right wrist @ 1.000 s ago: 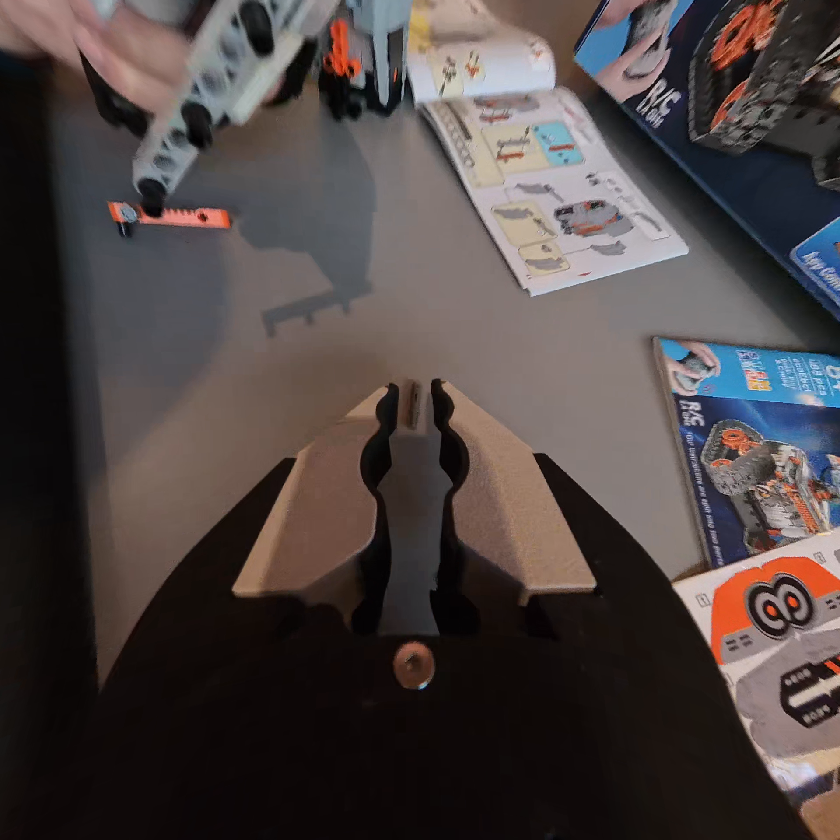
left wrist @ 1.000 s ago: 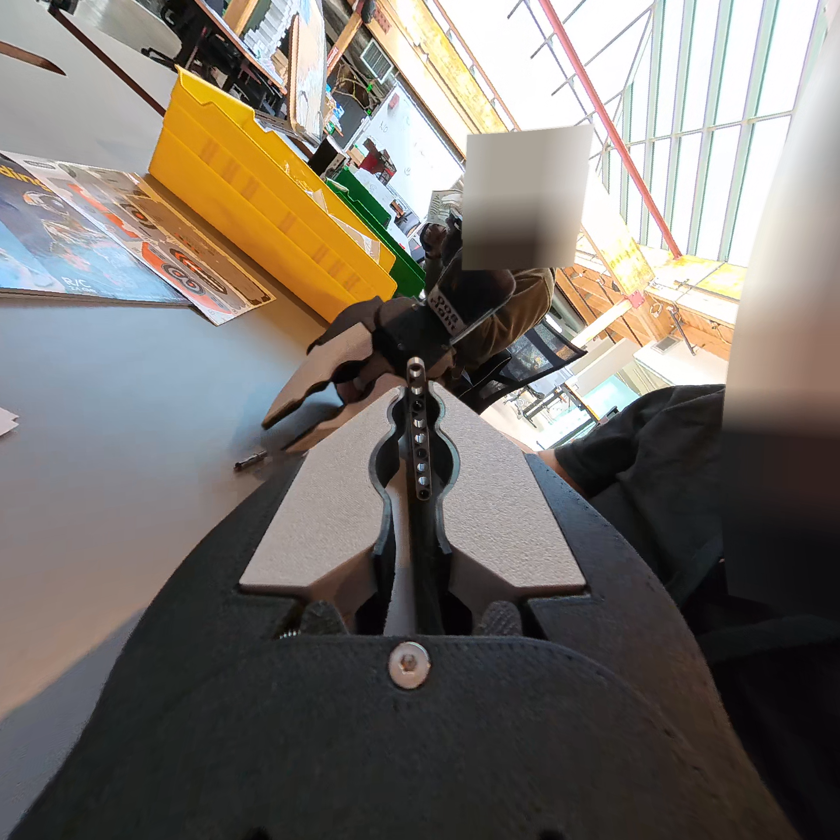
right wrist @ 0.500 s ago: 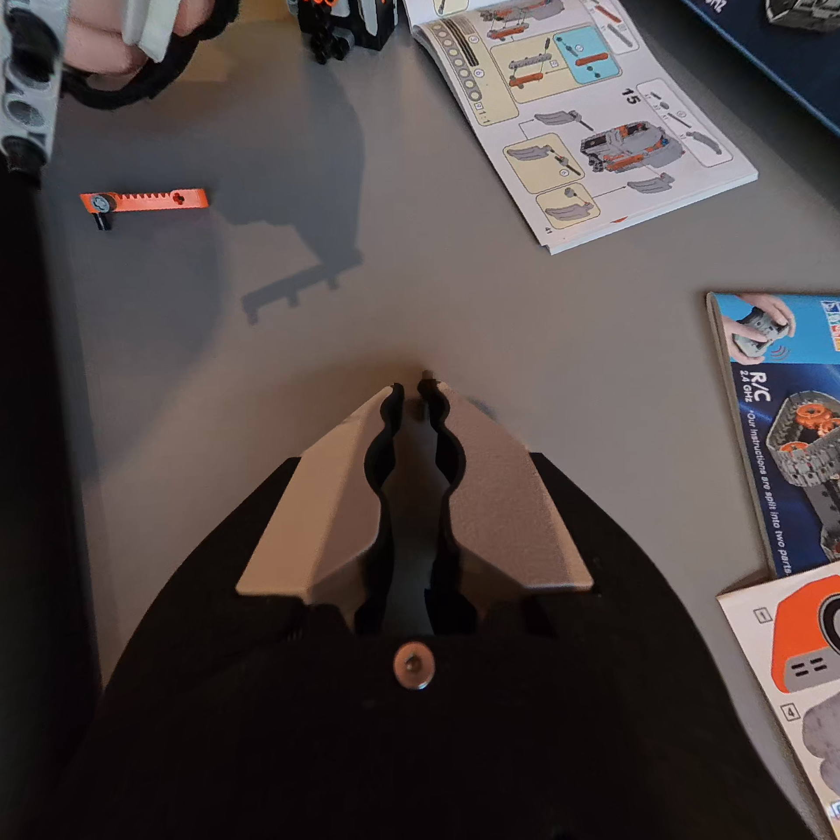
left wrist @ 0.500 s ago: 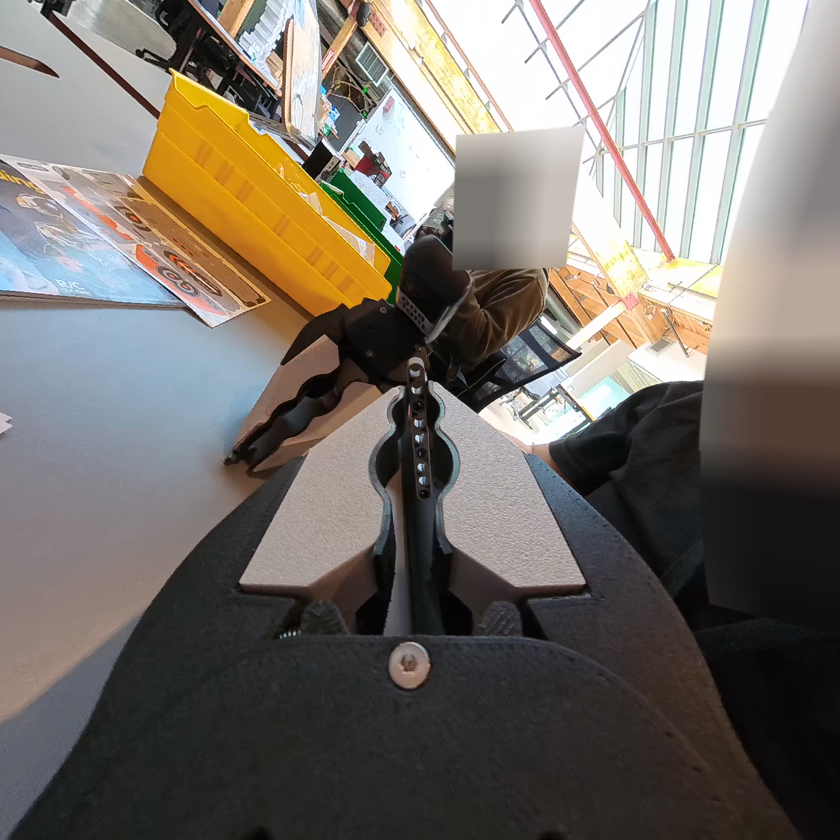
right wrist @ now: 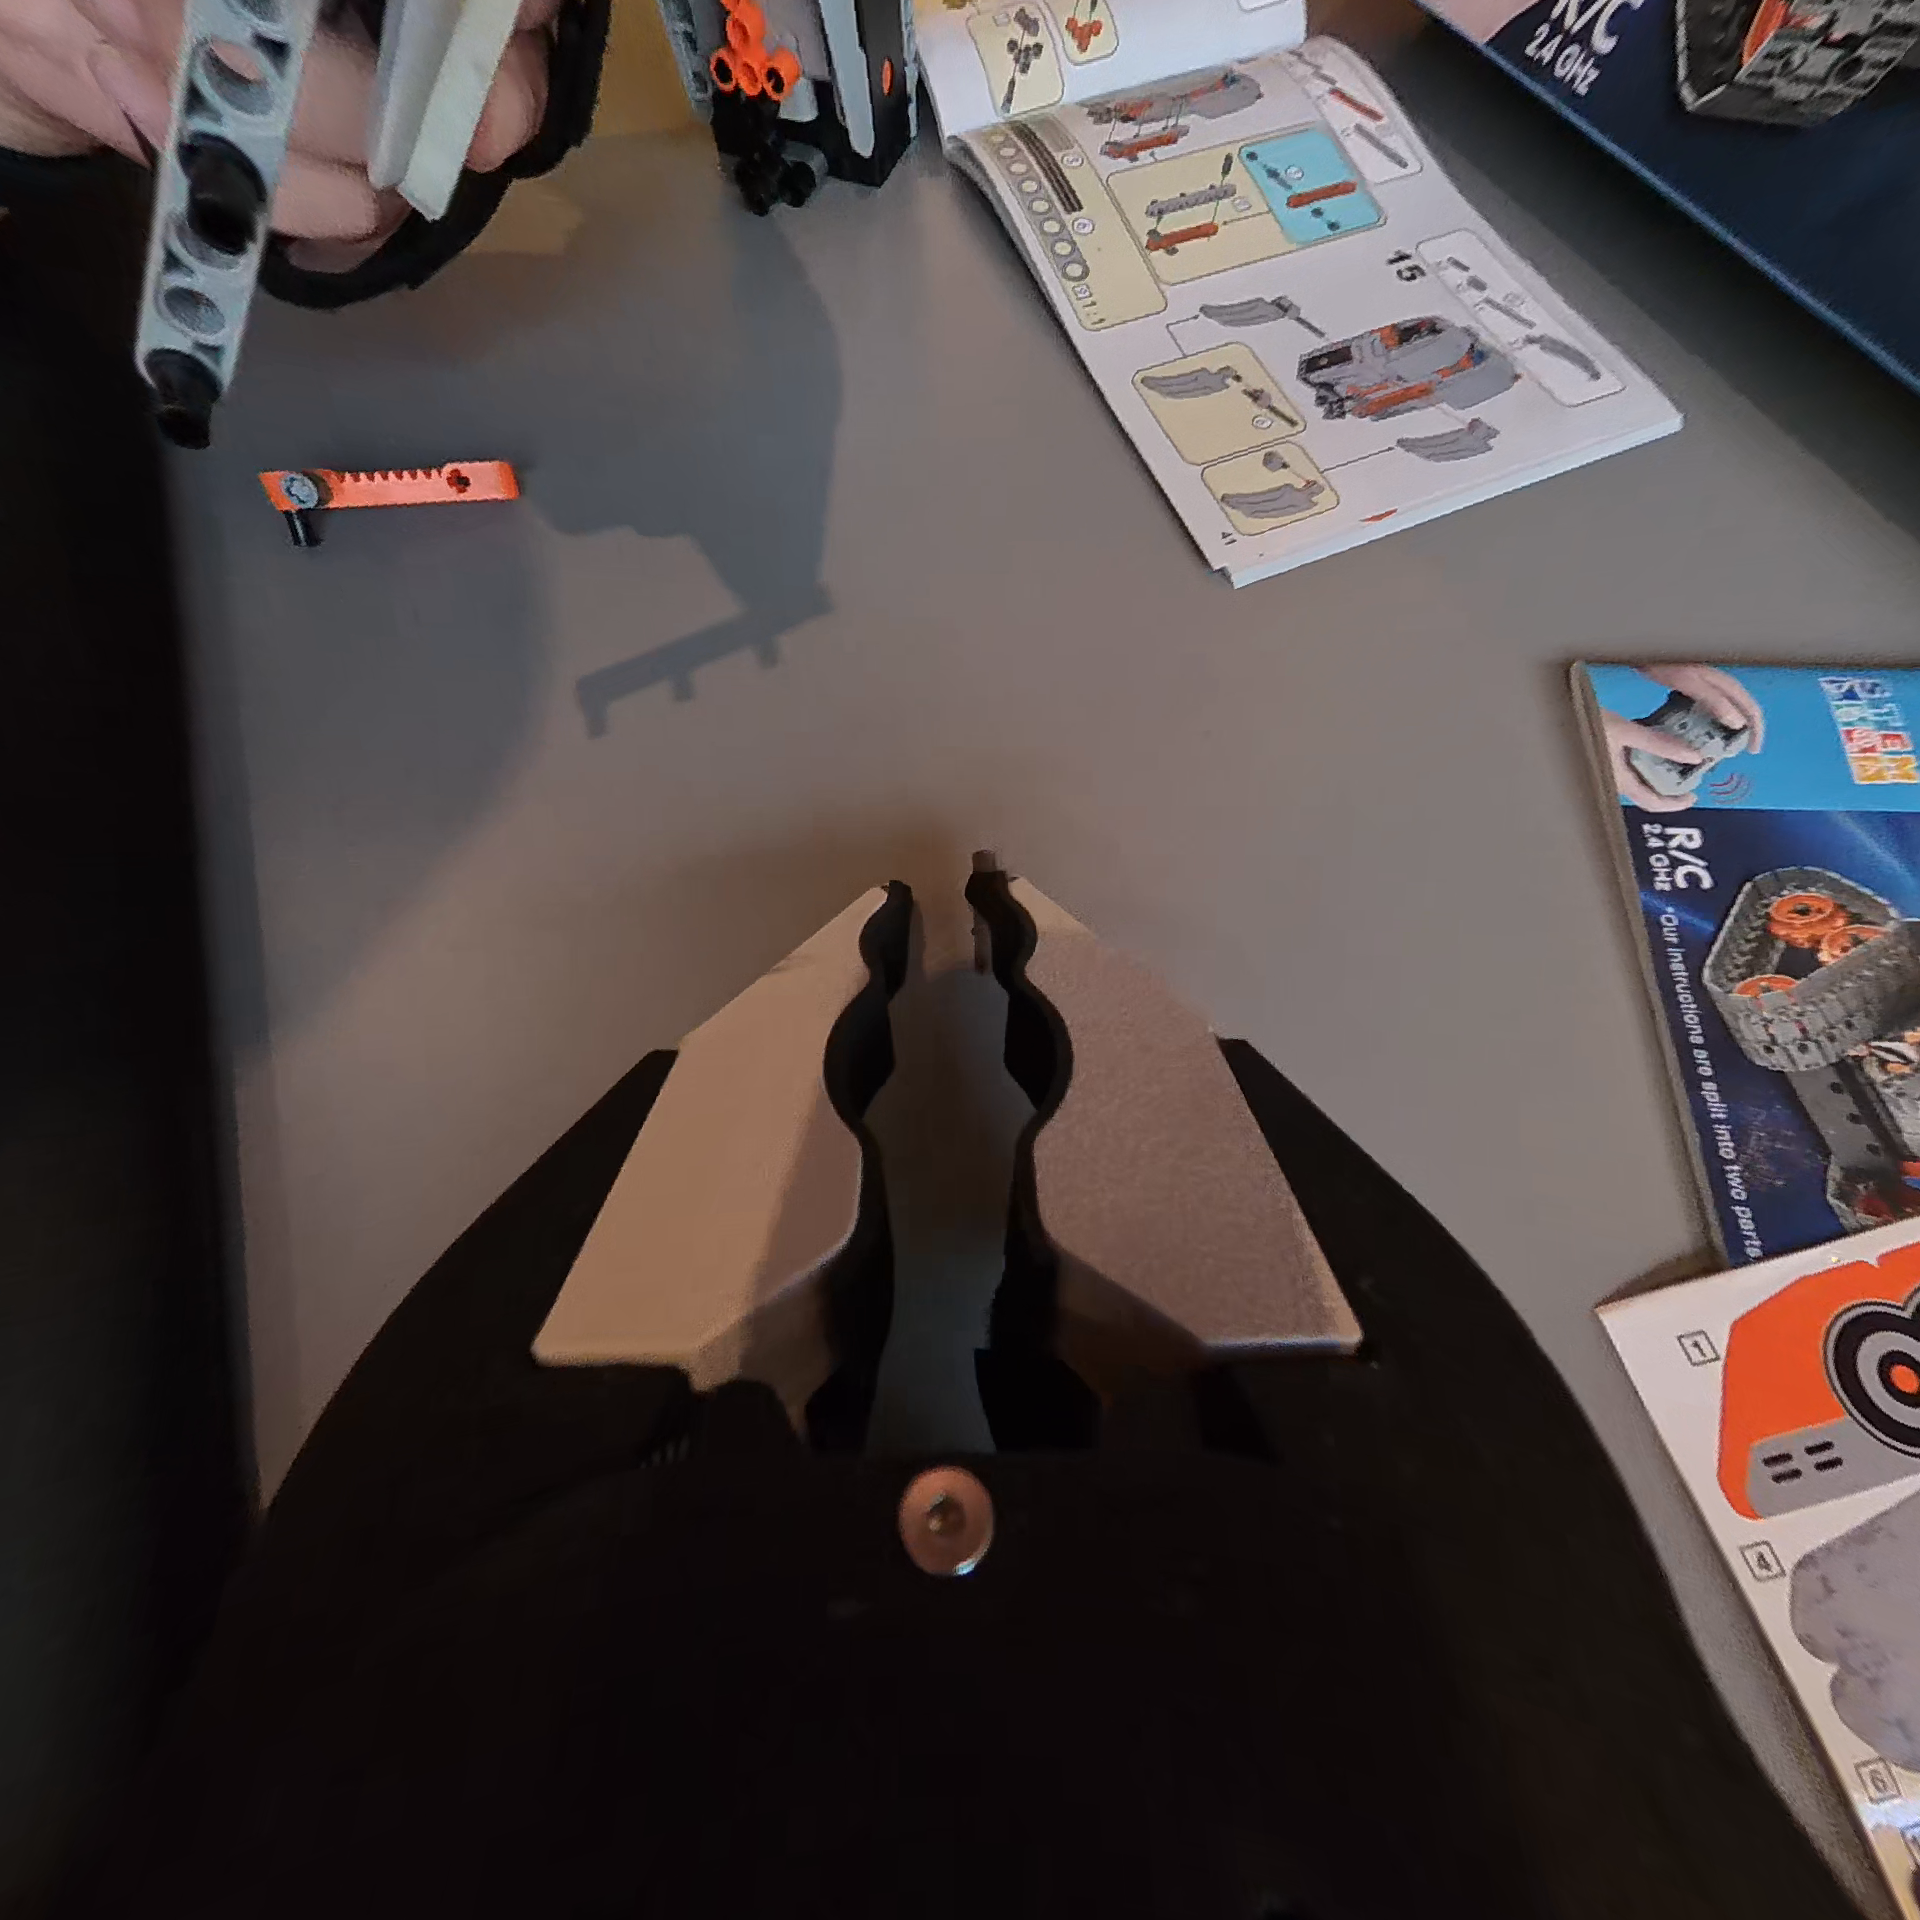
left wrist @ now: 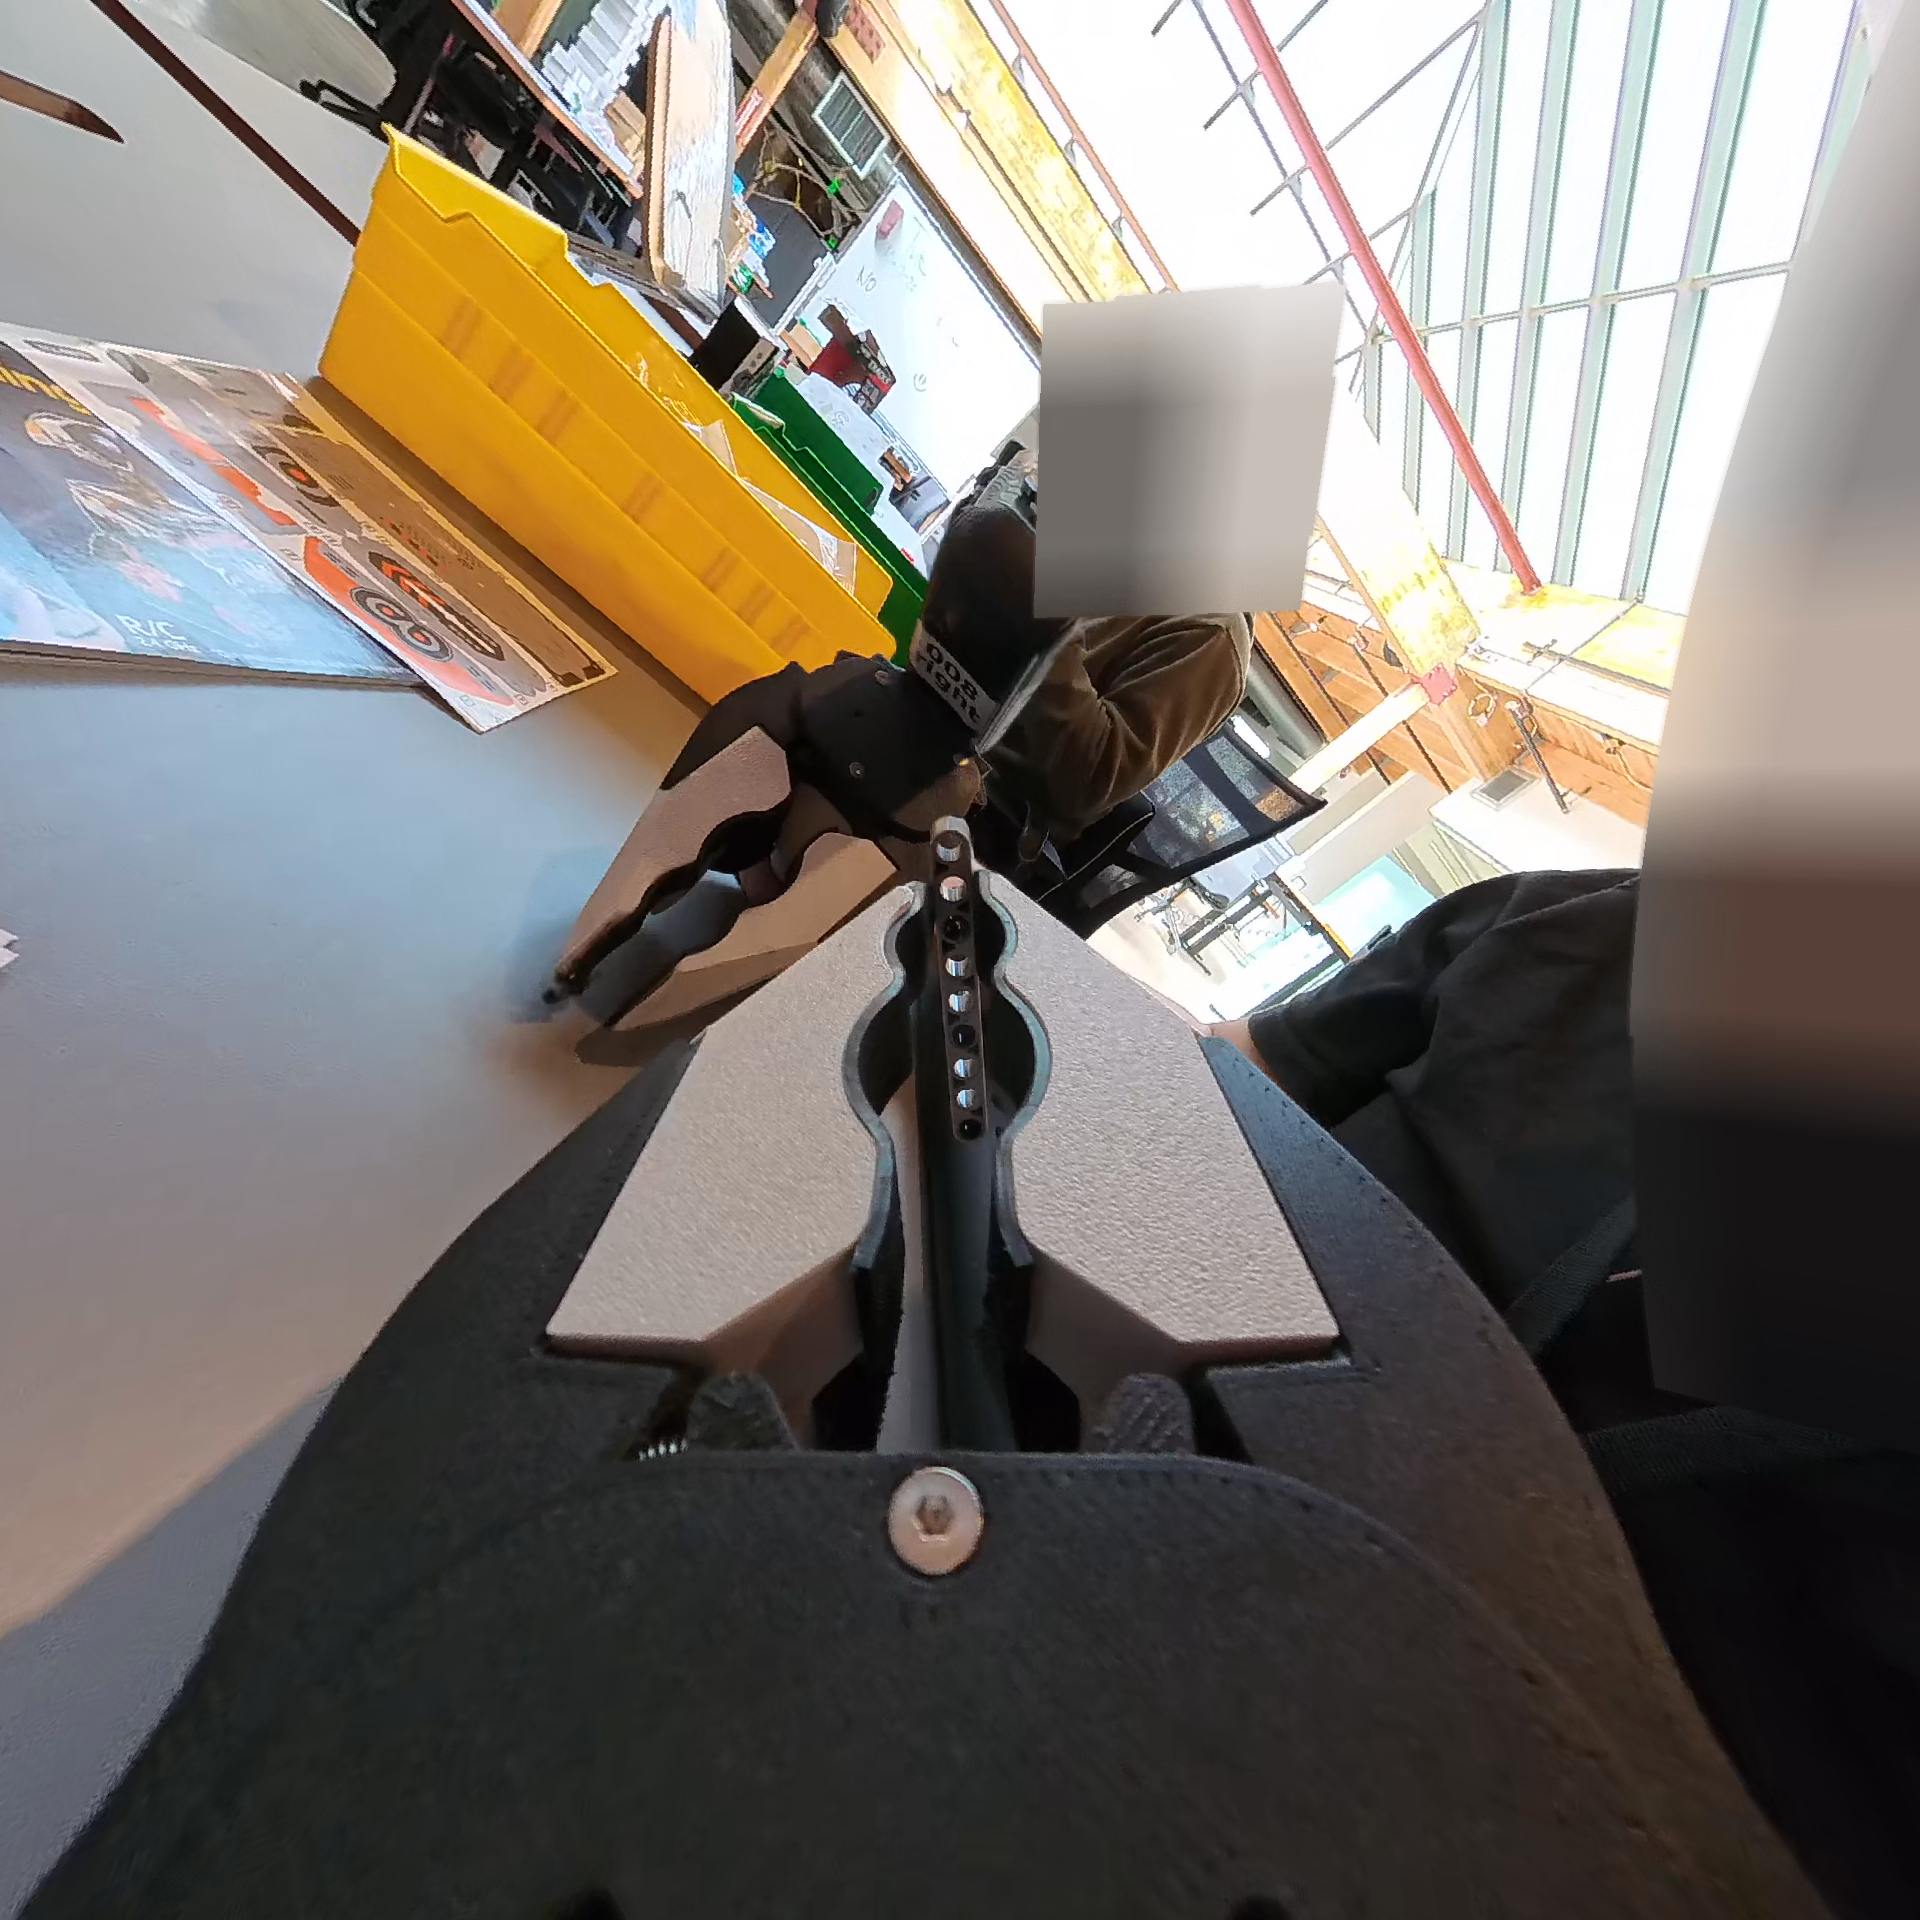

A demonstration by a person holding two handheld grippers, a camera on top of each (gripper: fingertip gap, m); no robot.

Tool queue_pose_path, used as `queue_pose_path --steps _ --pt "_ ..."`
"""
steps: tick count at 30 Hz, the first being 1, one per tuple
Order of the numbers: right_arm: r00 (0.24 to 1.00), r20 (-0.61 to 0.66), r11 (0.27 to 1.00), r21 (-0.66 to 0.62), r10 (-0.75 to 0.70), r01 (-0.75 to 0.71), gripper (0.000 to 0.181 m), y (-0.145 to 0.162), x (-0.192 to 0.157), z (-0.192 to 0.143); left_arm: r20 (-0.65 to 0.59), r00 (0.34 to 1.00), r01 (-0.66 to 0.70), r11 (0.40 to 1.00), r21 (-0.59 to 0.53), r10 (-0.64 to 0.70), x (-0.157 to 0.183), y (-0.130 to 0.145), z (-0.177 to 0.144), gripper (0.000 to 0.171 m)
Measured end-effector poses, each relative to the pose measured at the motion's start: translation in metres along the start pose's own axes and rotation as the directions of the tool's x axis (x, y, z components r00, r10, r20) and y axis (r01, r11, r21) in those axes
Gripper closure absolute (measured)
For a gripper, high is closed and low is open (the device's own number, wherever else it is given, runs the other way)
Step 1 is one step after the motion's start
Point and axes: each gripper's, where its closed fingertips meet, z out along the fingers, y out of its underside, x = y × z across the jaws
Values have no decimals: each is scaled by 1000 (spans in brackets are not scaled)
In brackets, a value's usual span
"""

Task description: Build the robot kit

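My left gripper [left wrist: 951, 896] is shut on a grey holed beam [left wrist: 958, 1003] that stands up between its fingers above the grey table [left wrist: 229, 987]. The beam also shows in the right wrist view [right wrist: 208, 208], with black pins in it, at the top left. My right gripper [right wrist: 935, 894] points down at the table with its tips nearly together on a small dark pin [right wrist: 983, 864]. In the left wrist view the right gripper [left wrist: 665, 935] rests its tips on the table, with the pin [left wrist: 551, 992] at them.
An orange toothed rack [right wrist: 390, 485] lies at the left. A partly built black and orange model [right wrist: 800, 83], an open instruction booklet [right wrist: 1299, 291], a blue booklet [right wrist: 1787, 935] and a sticker sheet [right wrist: 1818, 1455] lie around. Yellow bin [left wrist: 582, 436] and green bin [left wrist: 821, 457] stand behind. One gripper's finger ends stand about 12 centimeters off the other's.
My right gripper came down from open above the loose pin, put its tips on the table and closed around the pin. The left gripper has kept the beam nearly still.
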Motion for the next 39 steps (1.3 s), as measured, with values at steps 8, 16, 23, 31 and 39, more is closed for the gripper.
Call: queue_pose_path --steps 8,16,23,31,39 --pt "999 19 998 -49 44 -43 149 5 -1 4 -3 1000 6 1000 -5 -6 1 1 0 167" --pt "996 -16 991 102 89 -87 154 -19 9 -13 -6 1000 6 1000 -9 -6 2 1 1 167" --pt "987 -74 990 3 144 -144 167 -2 12 -1 -4 1000 13 1000 -16 -13 0 3 2 167" --pt "973 -98 977 -17 209 -211 170 3 16 7 -2 1000 12 1000 -20 -12 0 4 2 167" --pt "974 -156 985 -31 162 -169 169 5 18 8 -6 1000 16 1000 -27 -16 0 5 3 167"
